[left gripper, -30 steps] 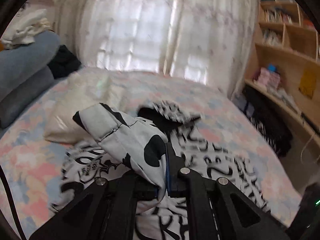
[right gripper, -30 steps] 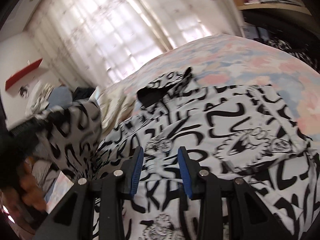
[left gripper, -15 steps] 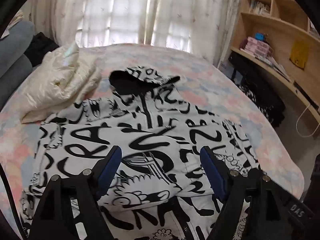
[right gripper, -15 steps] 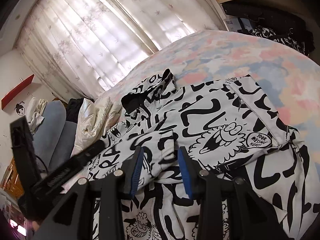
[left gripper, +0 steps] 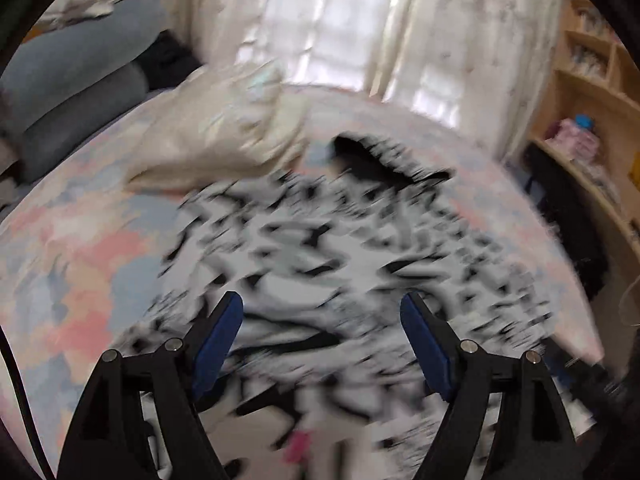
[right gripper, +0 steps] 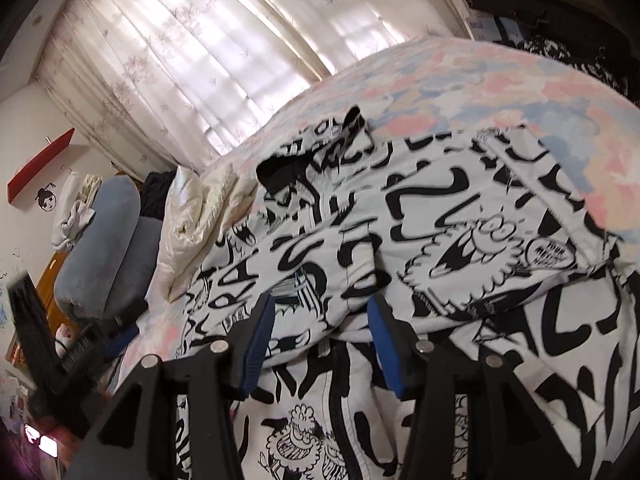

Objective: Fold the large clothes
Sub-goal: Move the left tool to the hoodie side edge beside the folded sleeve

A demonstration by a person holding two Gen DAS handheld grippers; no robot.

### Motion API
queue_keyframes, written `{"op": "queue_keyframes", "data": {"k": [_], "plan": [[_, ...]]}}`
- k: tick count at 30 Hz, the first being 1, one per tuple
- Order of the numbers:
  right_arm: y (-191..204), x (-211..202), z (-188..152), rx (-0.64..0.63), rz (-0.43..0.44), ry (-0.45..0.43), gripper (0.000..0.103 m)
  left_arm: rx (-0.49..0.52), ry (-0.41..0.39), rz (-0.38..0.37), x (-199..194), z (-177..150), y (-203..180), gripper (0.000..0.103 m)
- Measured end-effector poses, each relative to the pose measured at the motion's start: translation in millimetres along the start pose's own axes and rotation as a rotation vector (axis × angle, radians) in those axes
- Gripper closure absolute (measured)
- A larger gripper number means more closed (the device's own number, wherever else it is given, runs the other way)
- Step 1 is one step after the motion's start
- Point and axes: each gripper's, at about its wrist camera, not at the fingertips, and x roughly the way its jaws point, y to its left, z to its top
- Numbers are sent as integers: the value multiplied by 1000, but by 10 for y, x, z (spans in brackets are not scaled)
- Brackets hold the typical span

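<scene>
A white hooded jacket with black cartoon print [right gripper: 460,240] lies spread on the bed, its sleeves folded across the front and its black-lined hood [right gripper: 296,172] at the far end. It shows blurred in the left wrist view [left gripper: 340,264]. My left gripper [left gripper: 322,340] is open and empty above the jacket's lower part. My right gripper [right gripper: 320,344] is open and empty just above the folded sleeve. The left gripper also shows at the left of the right wrist view [right gripper: 120,332].
A cream puffy jacket [left gripper: 216,140] lies on the pastel bedspread [left gripper: 80,248] beyond the jacket's left side. Grey-blue pillows [right gripper: 108,248] sit at the far left. Curtains [right gripper: 192,60] hang behind the bed. Wooden shelves [left gripper: 592,120] and dark clothes stand to the right.
One second ago my left gripper was shut on a sleeve. It let go, the sleeve now lies folded across the jacket, and the left gripper is moving left, blurring its view. The right gripper opened a little wider.
</scene>
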Motion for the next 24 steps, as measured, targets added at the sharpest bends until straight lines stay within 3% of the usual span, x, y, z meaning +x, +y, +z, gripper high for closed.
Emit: {"op": "queue_keyframes", "data": {"k": [8, 14, 19, 24], "plan": [[-98, 289, -135, 36, -4, 107, 54, -172, 198, 137, 333, -605, 1024, 24], [-125, 584, -181, 62, 18, 194, 54, -279, 196, 114, 325, -715, 1439, 38], [-162, 864, -164, 98, 43, 252, 54, -298, 196, 104, 320, -647, 1424, 39], [-228, 1136, -118, 135, 54, 292, 54, -302, 155, 45, 173, -423, 1359, 39]]}}
